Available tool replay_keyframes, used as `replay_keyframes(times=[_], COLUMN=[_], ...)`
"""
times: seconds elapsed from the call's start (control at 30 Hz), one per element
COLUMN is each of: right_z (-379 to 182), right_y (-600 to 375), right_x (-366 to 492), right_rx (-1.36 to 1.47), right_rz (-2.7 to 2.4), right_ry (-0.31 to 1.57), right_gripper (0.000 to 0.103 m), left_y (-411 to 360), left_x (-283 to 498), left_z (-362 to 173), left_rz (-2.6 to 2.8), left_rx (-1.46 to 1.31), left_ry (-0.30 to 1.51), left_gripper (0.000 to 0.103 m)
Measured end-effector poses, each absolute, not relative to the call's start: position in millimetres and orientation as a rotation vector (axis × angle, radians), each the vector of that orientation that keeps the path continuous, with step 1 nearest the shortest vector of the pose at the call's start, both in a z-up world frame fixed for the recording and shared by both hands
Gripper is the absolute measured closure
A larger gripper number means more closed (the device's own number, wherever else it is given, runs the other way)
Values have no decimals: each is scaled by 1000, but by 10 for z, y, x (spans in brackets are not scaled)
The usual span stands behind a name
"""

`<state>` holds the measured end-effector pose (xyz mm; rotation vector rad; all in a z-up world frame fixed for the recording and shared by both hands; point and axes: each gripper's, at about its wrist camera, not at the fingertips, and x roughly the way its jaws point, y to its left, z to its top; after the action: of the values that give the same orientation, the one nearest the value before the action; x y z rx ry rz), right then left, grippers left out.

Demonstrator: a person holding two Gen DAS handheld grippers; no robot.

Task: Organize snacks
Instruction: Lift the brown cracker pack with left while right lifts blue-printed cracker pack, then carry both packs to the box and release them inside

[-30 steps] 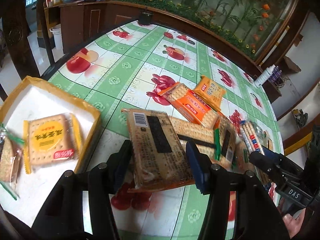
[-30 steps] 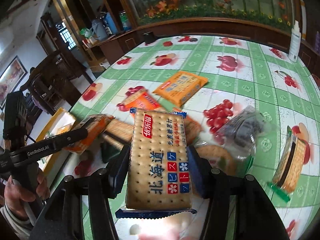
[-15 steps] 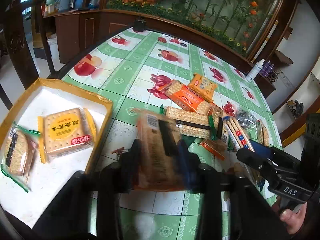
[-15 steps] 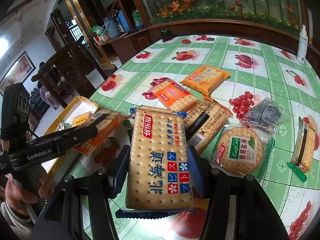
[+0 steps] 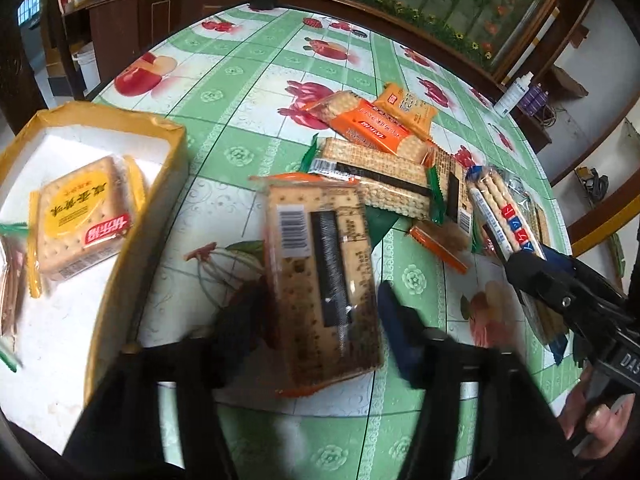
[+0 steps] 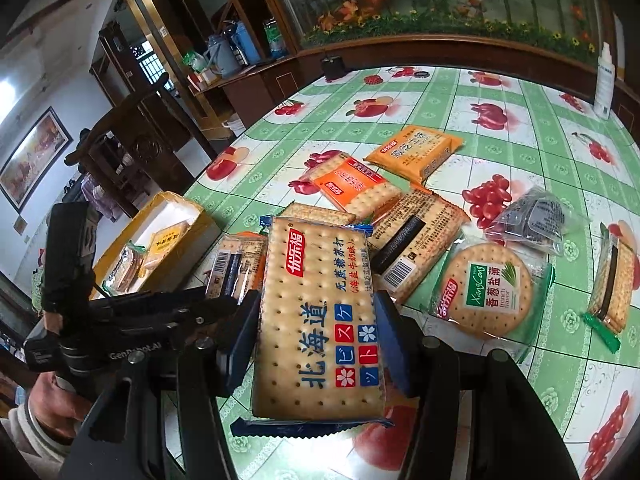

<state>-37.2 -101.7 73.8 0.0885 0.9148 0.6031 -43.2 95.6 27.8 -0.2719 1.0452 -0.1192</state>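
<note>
Big table (image 5: 248, 92) with a yellow box (image 5: 172, 148) at the left and a heap of snacks (image 6: 416, 236) in the middle. Left claw (image 5: 320, 312) pinching a barcode pack (image 5: 320, 276) just beside the box; right claw (image 6: 316, 340) pinching a blue pack (image 6: 320, 320) above the heap. Carrying step, it seems: next, over the box wall, then let go.

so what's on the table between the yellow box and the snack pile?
Only bare tablecloth between the yellow box and snack pile, per left wrist view.
</note>
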Motion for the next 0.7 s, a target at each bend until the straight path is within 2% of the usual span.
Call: replay_keyframes(times=[0.1, 0.13, 0.17, 0.2, 0.23, 0.47, 0.7], right_z=[740, 738, 736, 737, 740, 781, 928], right_y=[-1038, -1039, -1039, -1041, -1041, -982, -790], right_x=[-375, -372, -375, -375, -381, -437, -500], right_rx=[91, 91, 91, 90, 88, 70, 47], right_rz=[605, 604, 605, 606, 607, 613, 641], right_ry=[913, 913, 913, 914, 913, 895, 861], right_gripper=[47, 47, 47, 47, 47, 47, 47], left_y=[902, 881, 854, 818, 811, 875, 999], left_x=[-394, -367, -350, -344, -344, -415, -664], left_z=[278, 263, 242, 211, 199, 278, 695], left_rz=[-116, -108, -101, -94, -80, -87, -61], left_rx=[-270, -259, -240, -209, -183, -175, -114], left_ry=[1038, 1042, 1047, 1052, 1050, 1018, 905], left_gripper=[23, 23, 23, 28, 43, 45, 45])
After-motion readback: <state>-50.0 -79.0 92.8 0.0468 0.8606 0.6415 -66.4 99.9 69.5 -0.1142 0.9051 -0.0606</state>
